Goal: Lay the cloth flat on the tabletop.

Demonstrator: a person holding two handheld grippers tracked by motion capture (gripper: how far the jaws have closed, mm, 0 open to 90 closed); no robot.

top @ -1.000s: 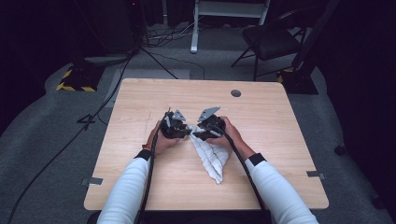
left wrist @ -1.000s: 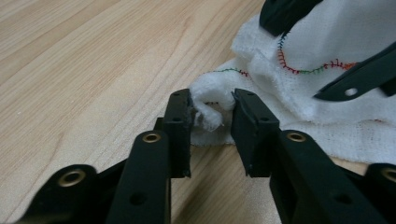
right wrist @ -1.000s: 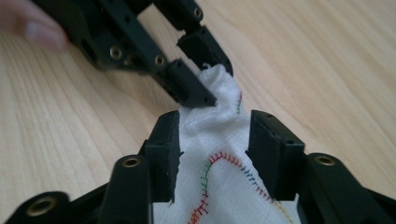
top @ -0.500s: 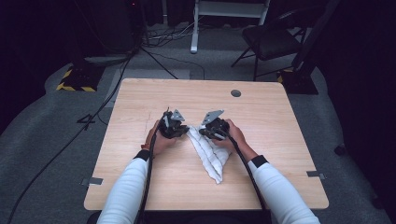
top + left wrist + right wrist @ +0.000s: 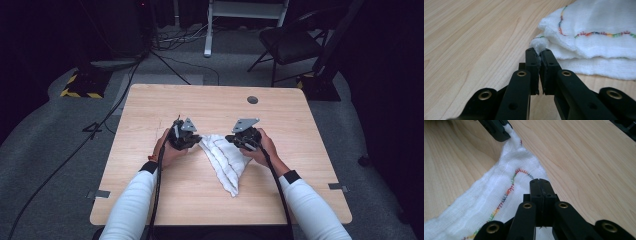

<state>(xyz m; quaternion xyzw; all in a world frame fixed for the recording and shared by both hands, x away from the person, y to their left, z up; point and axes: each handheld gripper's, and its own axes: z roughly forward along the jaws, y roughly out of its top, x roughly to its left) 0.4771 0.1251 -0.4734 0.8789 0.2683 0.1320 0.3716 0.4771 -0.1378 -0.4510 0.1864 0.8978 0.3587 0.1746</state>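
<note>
Pinching white cloth (image 5: 226,157) corners at frame centre, left gripper (image 5: 539,53) and right gripper (image 5: 540,182) fingers clamped; next, lifting evenly off worktop (image 5: 200,102).

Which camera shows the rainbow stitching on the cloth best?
The left gripper view: the stitching runs sharp and close along the folded cloth. The right gripper view also shows the stitching, partly behind the right gripper. In the high view the cloth is small and the stitching can't be made out.

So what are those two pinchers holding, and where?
The left gripper pinches a corner of the white cloth. The right gripper is shut on the cloth's edge.
</note>
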